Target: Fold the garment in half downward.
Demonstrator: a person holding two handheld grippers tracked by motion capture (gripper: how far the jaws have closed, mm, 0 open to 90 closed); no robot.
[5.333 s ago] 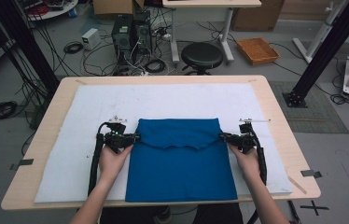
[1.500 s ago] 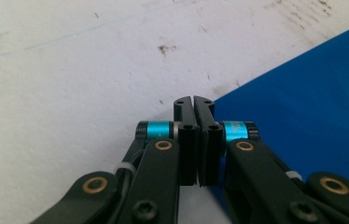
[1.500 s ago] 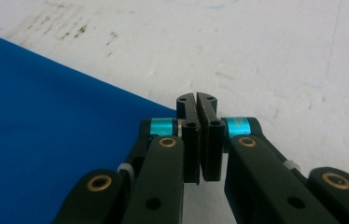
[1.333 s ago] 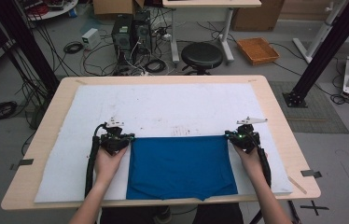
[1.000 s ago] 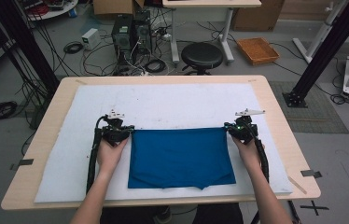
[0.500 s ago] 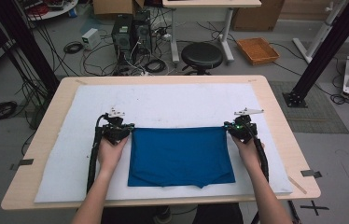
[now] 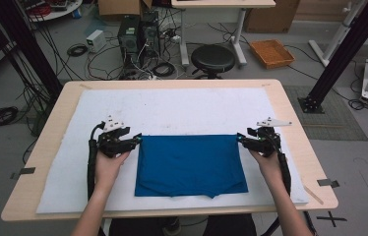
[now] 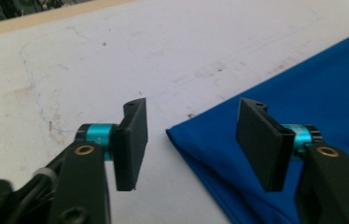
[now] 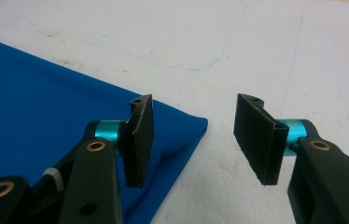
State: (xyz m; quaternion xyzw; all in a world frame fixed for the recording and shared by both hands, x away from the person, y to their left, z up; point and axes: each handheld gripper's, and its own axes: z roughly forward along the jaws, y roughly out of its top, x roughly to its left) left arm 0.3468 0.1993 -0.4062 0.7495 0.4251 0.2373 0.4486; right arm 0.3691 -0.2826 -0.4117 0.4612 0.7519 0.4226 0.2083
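- The folded blue cloth [image 7: 191, 164] lies flat on the white mat [image 7: 182, 110] covering the worktop [image 7: 295, 128], toward the person's edge.
- The left gripper [image 8: 191, 140] has just let go: jaws spread wide above the cloth's far left corner, gripping nothing.
- The right gripper [image 9: 193, 140] has likewise just opened, jaws clear over the far right corner.

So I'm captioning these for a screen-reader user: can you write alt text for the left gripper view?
The left gripper has its two black jaws open above a white mat, just released, nothing between them. A corner of the folded blue cloth lies flat under the gap, spreading right.
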